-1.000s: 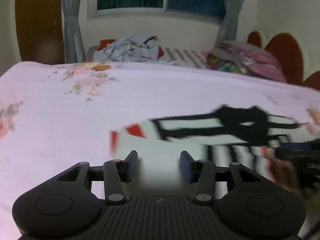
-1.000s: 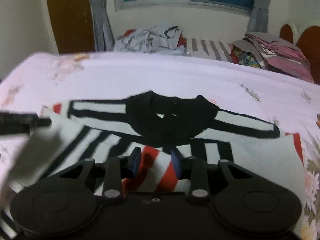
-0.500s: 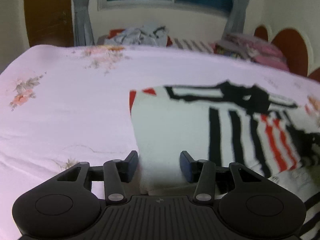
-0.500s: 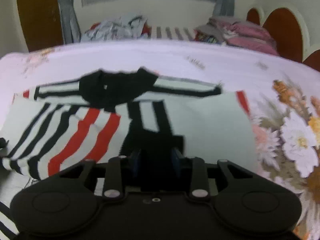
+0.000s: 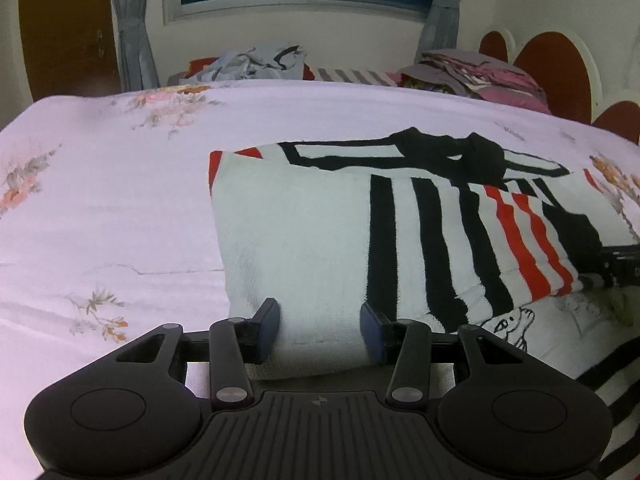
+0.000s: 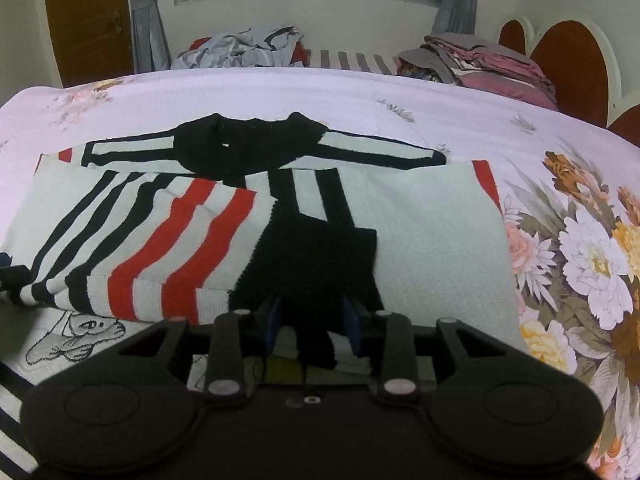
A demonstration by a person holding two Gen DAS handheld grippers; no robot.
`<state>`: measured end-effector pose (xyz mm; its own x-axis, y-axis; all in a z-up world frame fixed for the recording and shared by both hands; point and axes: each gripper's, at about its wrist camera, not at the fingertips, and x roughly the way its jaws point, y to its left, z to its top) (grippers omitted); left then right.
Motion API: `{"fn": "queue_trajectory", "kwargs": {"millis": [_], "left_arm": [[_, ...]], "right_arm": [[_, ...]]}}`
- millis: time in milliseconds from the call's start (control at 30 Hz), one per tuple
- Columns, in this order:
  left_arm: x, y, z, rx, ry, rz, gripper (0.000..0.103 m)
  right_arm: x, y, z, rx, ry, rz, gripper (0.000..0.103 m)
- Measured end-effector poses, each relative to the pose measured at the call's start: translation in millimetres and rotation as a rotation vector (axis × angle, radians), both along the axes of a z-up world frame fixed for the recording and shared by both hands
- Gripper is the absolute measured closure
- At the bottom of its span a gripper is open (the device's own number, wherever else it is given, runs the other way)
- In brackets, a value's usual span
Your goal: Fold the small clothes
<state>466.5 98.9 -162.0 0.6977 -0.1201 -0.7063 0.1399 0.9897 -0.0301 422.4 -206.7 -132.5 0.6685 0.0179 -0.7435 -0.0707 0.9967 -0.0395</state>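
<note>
bare bedsheet point(image 5: 100, 208) left, clothes pile point(image 6: 248, 46) perhaps far

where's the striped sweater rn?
Striped sweater lies flat on the floral bedsheet, directly ahead of both grippers, collar toward the window.

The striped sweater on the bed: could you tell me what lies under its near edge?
A white cloth with a cartoon drawing shows beneath the striped sweater; the rest is covered.

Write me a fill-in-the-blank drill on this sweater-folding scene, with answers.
1. The striped sweater lies on a ____ bedsheet.
2. Its collar is ____.
3. The left tongs stand ____ around the sweater's near edge.
4. Between the black stripes run stripes of ____.

Answers: floral; black; open; red
</note>
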Motion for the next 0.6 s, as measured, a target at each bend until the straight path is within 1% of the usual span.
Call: {"fn": "queue_trajectory", "kwargs": {"millis": [233,433,500,533,567,600], "left_arm": [[-5.8,-6.3,7.8,0.023,-0.003,0.020,0.057],[-23.6,-8.8,23.0,0.050,-0.017,0.029,0.057],[-32.0,-11.3,25.4,0.070,-0.024,0.036,0.037],[-37.6,-13.0,27.0,0.082,-0.034,0.046,0.020],[-44.6,-14.9,29.2,0.091,-0.053,0.053,0.017],[-50.7,-16.8,31.0,0.096,-0.062,0.055,0.017]], "right_arm": [[1.3,0.5,1.3,-0.013,0.008,0.022,0.070],[-24.8,-12.7,21.9,0.051,-0.043,0.026,0.068],[-35.7,-18.7,26.0,0.065,-0.050,0.028,0.065],[-41.3,-21.6,27.6,0.069,-0.053,0.030,0.063],[-47.5,-24.7,29.5,0.075,-0.058,0.035,0.060],[-53.8,-27.7,31.8,0.079,-0.066,0.040,0.058]]}}
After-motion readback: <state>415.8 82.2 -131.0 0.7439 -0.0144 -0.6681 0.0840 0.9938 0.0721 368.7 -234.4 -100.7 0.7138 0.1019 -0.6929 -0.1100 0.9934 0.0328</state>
